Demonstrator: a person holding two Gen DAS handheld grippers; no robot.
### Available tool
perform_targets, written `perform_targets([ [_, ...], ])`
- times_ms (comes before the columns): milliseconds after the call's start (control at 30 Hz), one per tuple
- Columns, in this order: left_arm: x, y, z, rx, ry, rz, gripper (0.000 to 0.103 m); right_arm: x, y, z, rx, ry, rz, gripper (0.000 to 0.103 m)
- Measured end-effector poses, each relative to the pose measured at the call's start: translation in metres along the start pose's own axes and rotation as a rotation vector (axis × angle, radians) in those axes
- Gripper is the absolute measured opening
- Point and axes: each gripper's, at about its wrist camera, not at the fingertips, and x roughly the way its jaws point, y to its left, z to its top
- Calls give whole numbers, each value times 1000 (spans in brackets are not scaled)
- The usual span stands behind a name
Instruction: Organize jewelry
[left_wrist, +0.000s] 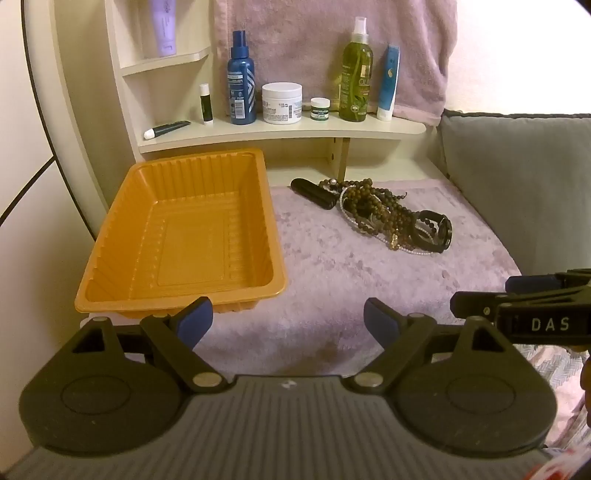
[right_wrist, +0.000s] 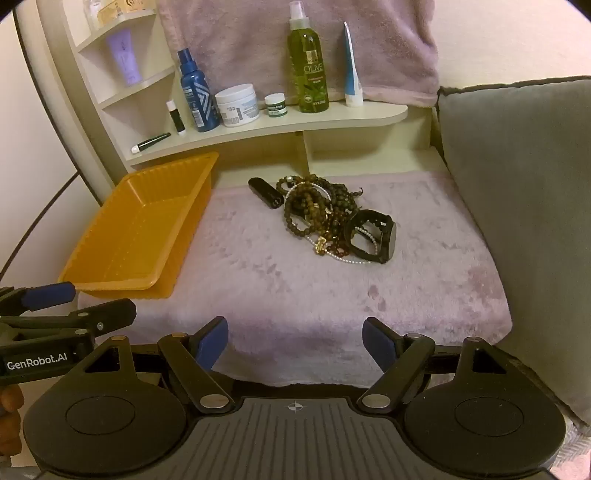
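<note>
Jewelry (right_wrist: 328, 218), a tangle of brown bead strands, a thin pearl string and a black watch (right_wrist: 373, 236), lies heaped on the pink mat (right_wrist: 280, 295), well ahead of both grippers and touching neither. A small black case (right_wrist: 266, 192) rests against the heap's far left edge. To the left sits an orange tray (left_wrist: 177, 236) with nothing in it. The right gripper (right_wrist: 295, 343) hangs over the mat's near edge, jaws spread wide, the heap straight ahead beyond the gap. The left gripper (left_wrist: 288, 319) hovers near the tray's front corner, jaws likewise spread, with the heap ahead and to its right.
</note>
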Motion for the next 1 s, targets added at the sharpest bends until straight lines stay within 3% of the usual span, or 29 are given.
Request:
perform_targets([
  [1000, 0, 0, 0, -1, 1, -5, 88, 0, 1, 1, -2, -9, 0, 80],
])
